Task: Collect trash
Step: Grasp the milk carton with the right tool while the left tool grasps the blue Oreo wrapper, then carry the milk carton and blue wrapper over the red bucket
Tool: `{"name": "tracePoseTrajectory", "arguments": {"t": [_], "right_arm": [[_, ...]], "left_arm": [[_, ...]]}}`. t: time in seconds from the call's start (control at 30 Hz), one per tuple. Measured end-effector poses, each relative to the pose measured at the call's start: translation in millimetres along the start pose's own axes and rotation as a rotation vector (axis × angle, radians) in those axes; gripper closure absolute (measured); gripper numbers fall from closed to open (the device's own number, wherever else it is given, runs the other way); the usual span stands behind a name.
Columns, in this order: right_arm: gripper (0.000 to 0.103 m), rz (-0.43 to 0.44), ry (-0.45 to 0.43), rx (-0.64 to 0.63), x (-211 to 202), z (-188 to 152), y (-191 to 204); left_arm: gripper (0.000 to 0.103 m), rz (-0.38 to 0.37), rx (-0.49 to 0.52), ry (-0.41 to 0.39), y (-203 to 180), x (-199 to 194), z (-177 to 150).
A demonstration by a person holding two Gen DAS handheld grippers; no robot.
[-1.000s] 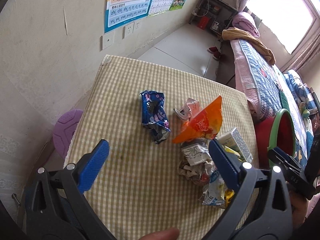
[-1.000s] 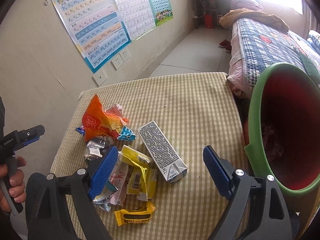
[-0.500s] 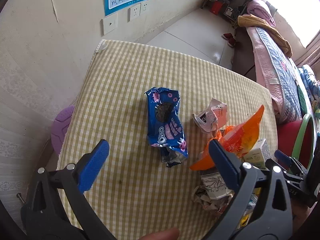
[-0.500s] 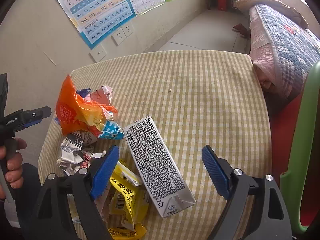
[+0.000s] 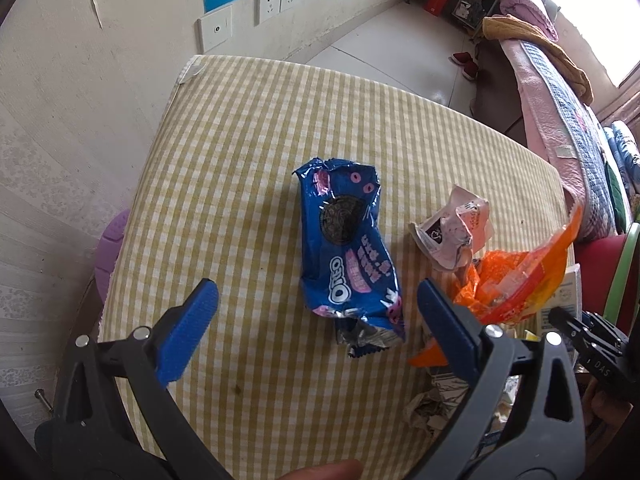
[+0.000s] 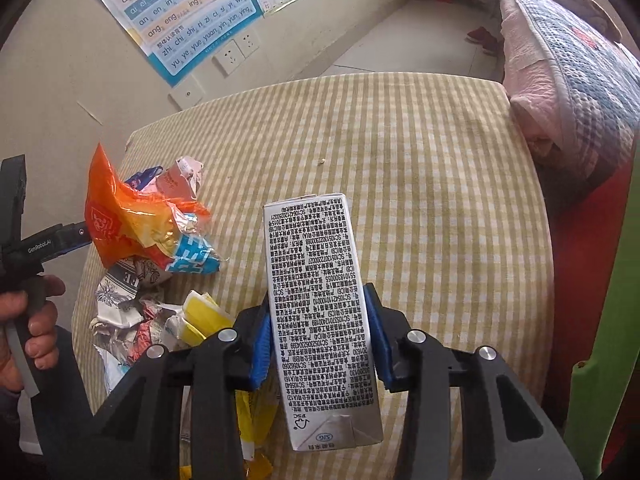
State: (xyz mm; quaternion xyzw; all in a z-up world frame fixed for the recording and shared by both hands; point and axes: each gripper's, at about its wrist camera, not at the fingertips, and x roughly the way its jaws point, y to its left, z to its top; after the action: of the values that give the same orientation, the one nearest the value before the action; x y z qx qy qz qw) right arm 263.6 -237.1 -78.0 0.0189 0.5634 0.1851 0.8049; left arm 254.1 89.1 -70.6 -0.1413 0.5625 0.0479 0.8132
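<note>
Ahead of my tools is a table covered with yellow-and-white checked cloth [image 5: 248,152]. On it, between my left tool's fingers, lies a crumpled blue Oreo wrapper [image 5: 348,256]. To its right lie a crumpled pink-white wrapper [image 5: 456,232] and an orange plastic bag [image 5: 516,280].

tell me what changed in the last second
The right gripper moved in over the carton and shut on its long sides; a second ago it was open and short of it. The left gripper moved toward the Oreo wrapper, jaws open and holding nothing. The orange bag, the crumpled wrappers and the checked tablecloth lie as before.
</note>
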Motion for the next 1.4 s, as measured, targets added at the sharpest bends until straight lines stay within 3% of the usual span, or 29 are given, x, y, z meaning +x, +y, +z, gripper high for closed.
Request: {"name": "tracePoseTrajectory", "arguments": {"t": [0.2, 0.3, 0.37, 0.47, 0.63, 0.97, 1.4], "right_arm": [[0.063, -0.012, -0.004, -0.014, -3, 2, 4], [0.063, -0.016, -0.013, -0.011, -5, 7, 10], [0.063, -0.018, -0.019, -0.008, -7, 7, 12], [0.063, -0.017, -0.025, -0.008, -11, 6, 17], [0.063, -0.013, -0.054, -0.012, -25, 4, 25], [0.063, -0.006, -0.139, -0.004, -69, -10, 37], [0.063, -0.005, -0.236, 0.044, -128, -41, 37]], "left_arm": [[0.009, -0.040, -0.026, 0.061, 2, 21, 4], [0.035, -0.030, -0.010, 0.066, -1, 26, 5], [0.061, -0.035, -0.006, 0.065, -1, 23, 6], [0.079, -0.035, 0.004, 0.054, -1, 17, 6], [0.096, -0.027, 0.026, 0.012, 2, -6, 3], [0.098, -0.033, 0.058, -0.086, -2, -65, -12], [0.098, -0.117, 0.135, -0.181, -42, -123, -44]]}}
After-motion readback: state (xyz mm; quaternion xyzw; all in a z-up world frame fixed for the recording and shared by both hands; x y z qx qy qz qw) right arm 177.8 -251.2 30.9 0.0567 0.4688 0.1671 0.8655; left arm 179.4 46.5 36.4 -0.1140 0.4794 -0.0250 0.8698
